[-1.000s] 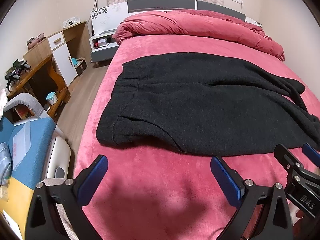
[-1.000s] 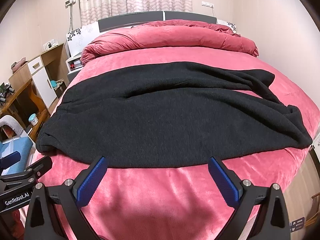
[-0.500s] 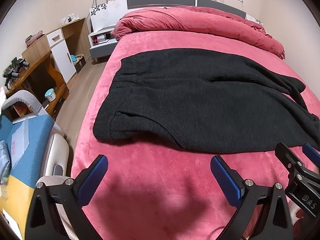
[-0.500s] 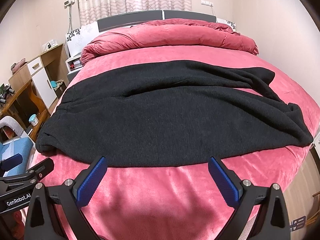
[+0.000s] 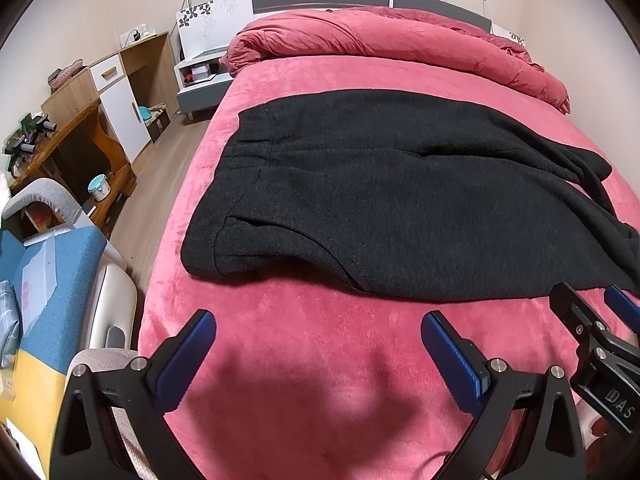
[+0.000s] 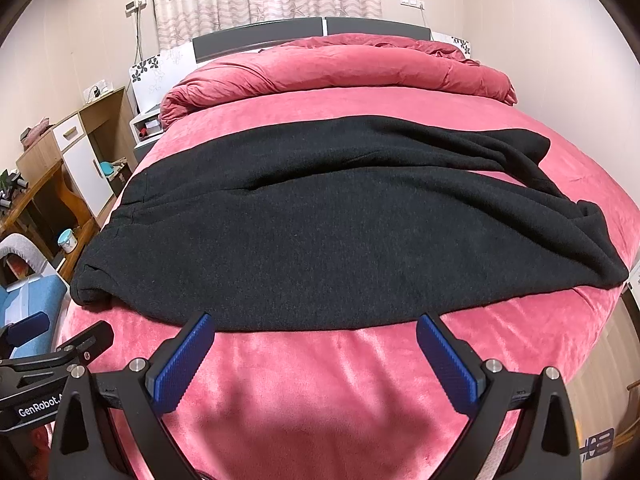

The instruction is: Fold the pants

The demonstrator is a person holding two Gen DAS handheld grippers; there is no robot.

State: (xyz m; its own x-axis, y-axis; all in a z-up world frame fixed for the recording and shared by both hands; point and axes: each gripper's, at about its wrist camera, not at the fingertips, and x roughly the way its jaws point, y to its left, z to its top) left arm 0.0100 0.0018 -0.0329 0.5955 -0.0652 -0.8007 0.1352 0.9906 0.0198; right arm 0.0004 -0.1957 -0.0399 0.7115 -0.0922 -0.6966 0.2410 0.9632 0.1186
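Change since earlier: both views have edged toward the pants; the cloth lies unmoved.
Left wrist view: left gripper wide open, empty; pants mid-frame above it, waistband end centre-left, nearest this gripper.
Right wrist view: right gripper agape, empty, fingertips at the near hem; pants black, rumpled, long axis left-to-right across the bed.

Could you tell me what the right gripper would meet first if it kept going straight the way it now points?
Most likely the near edge of the black pants. The right gripper is open, with only a strip of pink bedcover below it. Its height above the bed is unclear.
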